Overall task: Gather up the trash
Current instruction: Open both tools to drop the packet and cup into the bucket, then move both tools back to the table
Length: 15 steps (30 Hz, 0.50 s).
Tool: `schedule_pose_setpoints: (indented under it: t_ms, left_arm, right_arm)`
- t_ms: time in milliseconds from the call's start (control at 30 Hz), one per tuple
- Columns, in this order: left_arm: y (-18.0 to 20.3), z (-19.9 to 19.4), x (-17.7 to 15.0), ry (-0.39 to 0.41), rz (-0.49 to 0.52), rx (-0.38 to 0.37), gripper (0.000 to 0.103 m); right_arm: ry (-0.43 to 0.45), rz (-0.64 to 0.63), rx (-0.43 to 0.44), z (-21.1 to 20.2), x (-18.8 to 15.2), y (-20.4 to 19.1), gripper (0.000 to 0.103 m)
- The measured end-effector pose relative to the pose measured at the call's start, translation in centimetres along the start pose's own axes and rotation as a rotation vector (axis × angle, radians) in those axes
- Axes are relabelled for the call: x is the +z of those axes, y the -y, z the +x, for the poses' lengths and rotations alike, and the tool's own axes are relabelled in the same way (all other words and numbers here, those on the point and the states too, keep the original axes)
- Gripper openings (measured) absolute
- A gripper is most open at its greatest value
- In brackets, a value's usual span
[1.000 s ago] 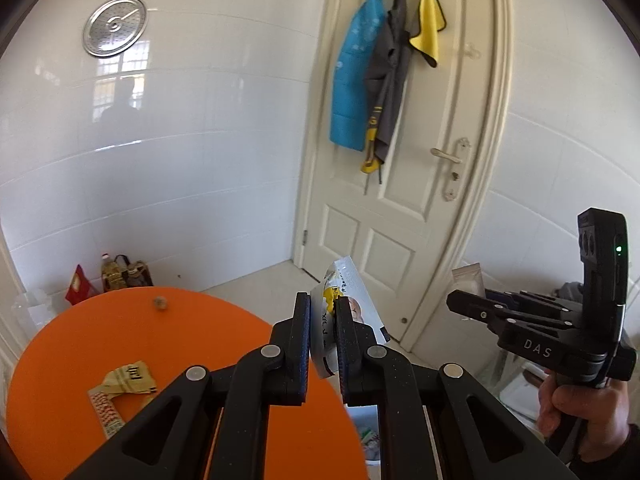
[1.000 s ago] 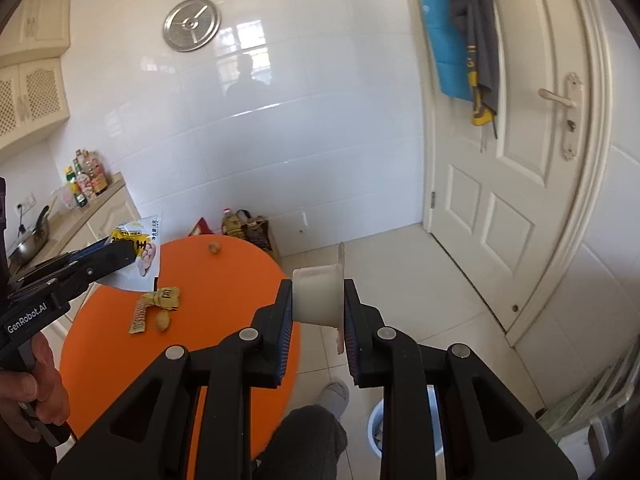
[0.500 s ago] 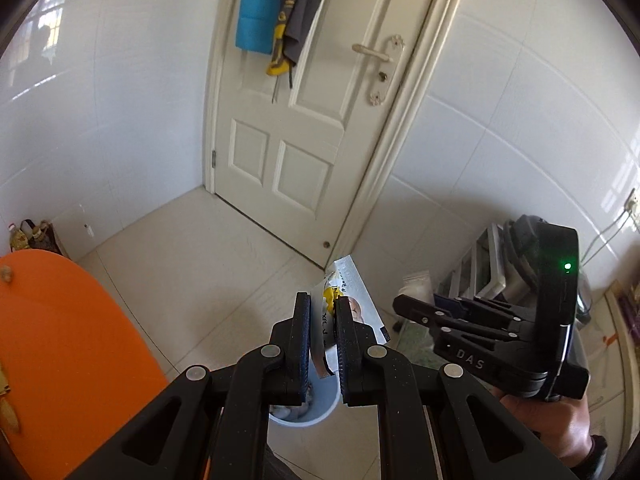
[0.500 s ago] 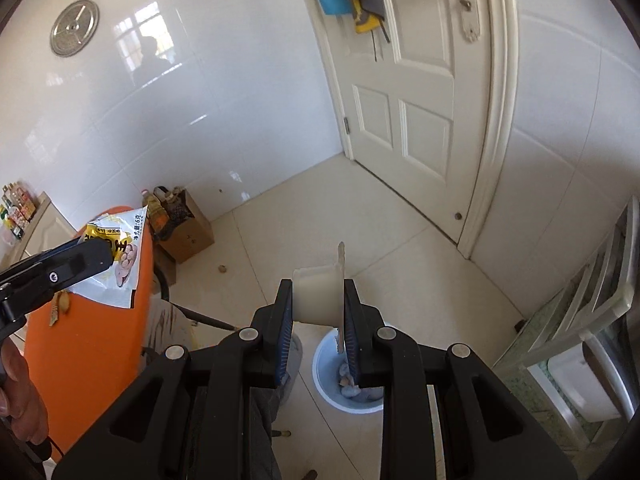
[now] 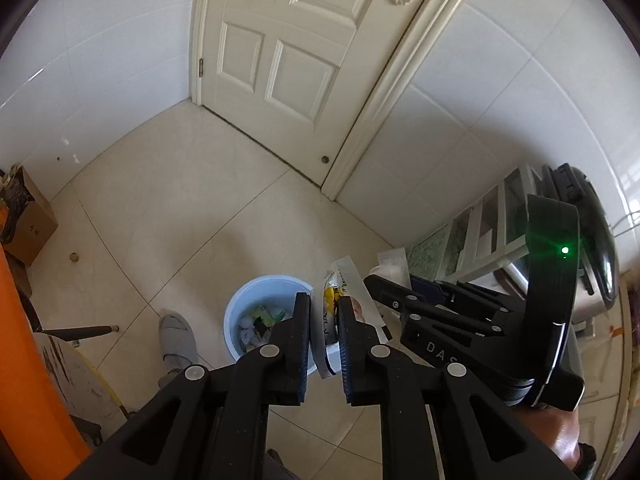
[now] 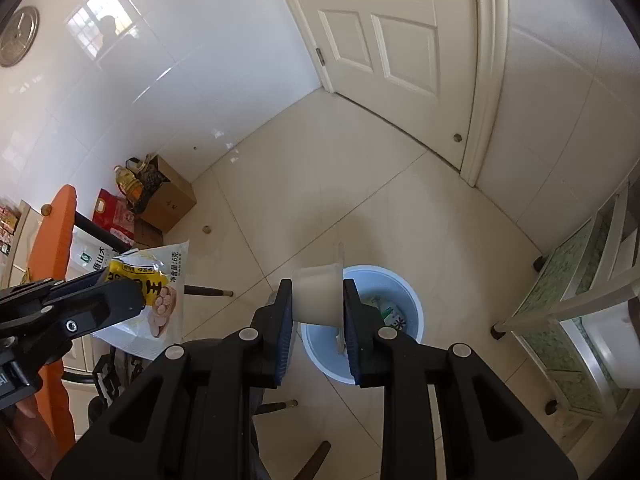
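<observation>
My left gripper (image 5: 324, 312) is shut on a white and yellow snack bag (image 5: 347, 280), held above and just right of a pale blue trash bin (image 5: 256, 300) on the floor. The bin holds several scraps. The same bag (image 6: 152, 280) shows in the right wrist view, pinched by the left gripper (image 6: 132, 292). My right gripper (image 6: 316, 300) is shut on a small white plastic cup (image 6: 318, 296), held sideways over the near left rim of the bin (image 6: 408, 300). The right gripper also shows in the left wrist view (image 5: 380, 288).
An orange round table (image 6: 56, 248) stands at the left, with its dark legs beside the bin. A cardboard box (image 6: 170, 200) with bottles sits against the tiled wall. A white door (image 5: 288, 60) is ahead. A white shelf rack (image 6: 592, 304) stands at the right. A grey slipper (image 5: 176, 340) is near the bin.
Both grippers swung away from the orange table and tilted down toward the floor. The trash bin has come into view below them. Both still hold their items.
</observation>
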<state>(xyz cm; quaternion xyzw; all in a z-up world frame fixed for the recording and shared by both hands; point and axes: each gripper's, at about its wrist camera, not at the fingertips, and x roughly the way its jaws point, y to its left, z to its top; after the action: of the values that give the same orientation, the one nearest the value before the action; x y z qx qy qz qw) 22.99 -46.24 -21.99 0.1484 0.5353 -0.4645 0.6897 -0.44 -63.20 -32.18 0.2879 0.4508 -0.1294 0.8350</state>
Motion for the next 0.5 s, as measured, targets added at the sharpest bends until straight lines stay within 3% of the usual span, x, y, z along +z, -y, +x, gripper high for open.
schedule_pose_setpoints:
  t_ms: [67,100,133,167,233,367,500]
  left_arm:
    - [0.8,2.0,2.5,-0.018,0.003,0.012,0.017]
    - [0.9,2.4,2.9,-0.024,0.006,0.020,0.028]
    - [1.1,2.7,3.2,-0.026,0.010,0.029,0.043]
    - [1.3,2.9,3.3,-0.024,0.010,0.040,0.050]
    - [1.6,3.1,3.3,-0.005,0.001,0.049,0.066]
    - [1.7,2.8,2.6,0.004,-0.017,0.086,0.070]
    - [2.1,0.7,0.6,0.052,-0.017,0.128,0.082]
  right_arm:
    - [-0.013,0.002,-0.011,0.7,0.0,0.3,0.028]
    - [-0.019,0.011,-0.011,0.7,-0.2,0.4,0.033]
    - [-0.023,0.019,-0.006,0.9,-0.2,0.6,0.047]
    - [-0.021,0.025,-0.006,1.0,-0.3,0.8,0.063]
    - [-0.014,0.036,-0.010,1.0,-0.3,1.0,0.077]
    - [-0.011,0.056,-0.028,1.0,-0.3,1.4,0.102]
    - [-0.008,0.081,-0.072,0.5,-0.5,1.7,0.103]
